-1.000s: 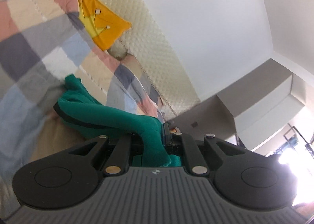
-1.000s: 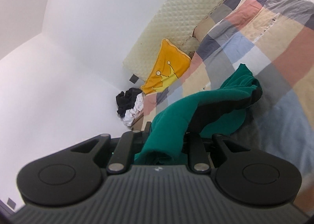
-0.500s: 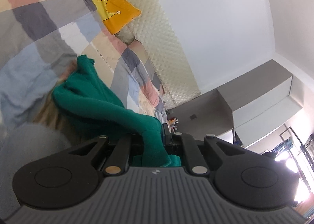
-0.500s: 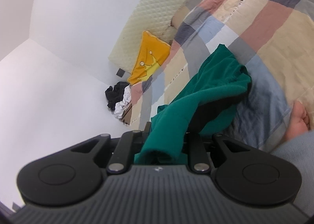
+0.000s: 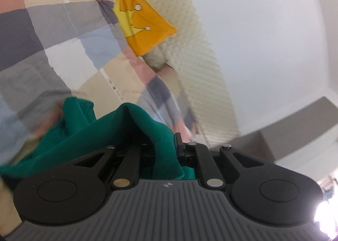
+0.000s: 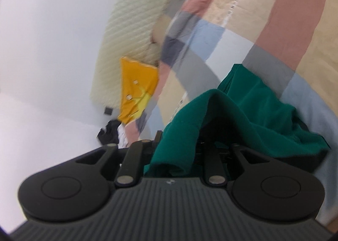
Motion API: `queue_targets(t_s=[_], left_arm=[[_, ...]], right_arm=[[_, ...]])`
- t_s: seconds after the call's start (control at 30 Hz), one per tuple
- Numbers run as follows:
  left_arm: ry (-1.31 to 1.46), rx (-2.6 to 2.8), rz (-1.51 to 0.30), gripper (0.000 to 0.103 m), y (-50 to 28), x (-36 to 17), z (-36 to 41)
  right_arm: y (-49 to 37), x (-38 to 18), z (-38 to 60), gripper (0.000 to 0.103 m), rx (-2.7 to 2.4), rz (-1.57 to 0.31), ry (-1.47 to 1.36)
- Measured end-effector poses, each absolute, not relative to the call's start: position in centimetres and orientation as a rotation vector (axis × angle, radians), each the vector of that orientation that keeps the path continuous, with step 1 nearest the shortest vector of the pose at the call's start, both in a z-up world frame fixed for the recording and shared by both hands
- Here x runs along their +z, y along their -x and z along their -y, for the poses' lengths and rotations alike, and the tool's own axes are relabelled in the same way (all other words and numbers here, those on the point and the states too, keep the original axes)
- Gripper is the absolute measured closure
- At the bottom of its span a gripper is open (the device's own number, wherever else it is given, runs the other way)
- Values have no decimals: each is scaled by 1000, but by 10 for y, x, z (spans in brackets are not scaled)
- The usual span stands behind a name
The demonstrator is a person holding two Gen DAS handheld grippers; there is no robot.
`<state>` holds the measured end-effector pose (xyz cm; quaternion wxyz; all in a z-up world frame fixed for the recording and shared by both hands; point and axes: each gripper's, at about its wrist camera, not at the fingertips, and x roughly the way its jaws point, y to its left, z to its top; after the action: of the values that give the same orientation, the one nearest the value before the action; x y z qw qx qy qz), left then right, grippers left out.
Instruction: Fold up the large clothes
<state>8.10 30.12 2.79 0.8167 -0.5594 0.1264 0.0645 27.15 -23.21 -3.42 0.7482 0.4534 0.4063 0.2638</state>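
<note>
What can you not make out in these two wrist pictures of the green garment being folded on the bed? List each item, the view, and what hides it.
- Left gripper fingertips, left wrist view: wrapped in the green garment.
- Right gripper fingertips, right wrist view: covered by the same cloth.
- Garment's type and full shape, both views: bunched, partly behind the gripper bodies.
- Dark pile beyond the bed, right wrist view: small, blurred.

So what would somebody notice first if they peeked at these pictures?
Probably the green garment, bunched up in front of both cameras and pinched in each gripper's jaws. Behind it spreads a checked quilt in pink, grey, blue and tan, with a bright orange pillow with a yellow crown by the padded headboard.
</note>
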Motion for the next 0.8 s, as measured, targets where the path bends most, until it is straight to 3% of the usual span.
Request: queue_targets(t_s=[0.27, 0.6, 0.8], left_arm=[[1154, 276, -269, 91, -187, -28, -326], [990, 359, -317, 91, -273, -110, -350], [1035, 380, -406, 91, -298, -154, -371]], right_arm=[[-349, -90, 192, 80, 561, -898, -1005], [-415, -151, 155, 80, 591, -946, -912], [-440, -189, 141, 80, 534, -1017, -934]])
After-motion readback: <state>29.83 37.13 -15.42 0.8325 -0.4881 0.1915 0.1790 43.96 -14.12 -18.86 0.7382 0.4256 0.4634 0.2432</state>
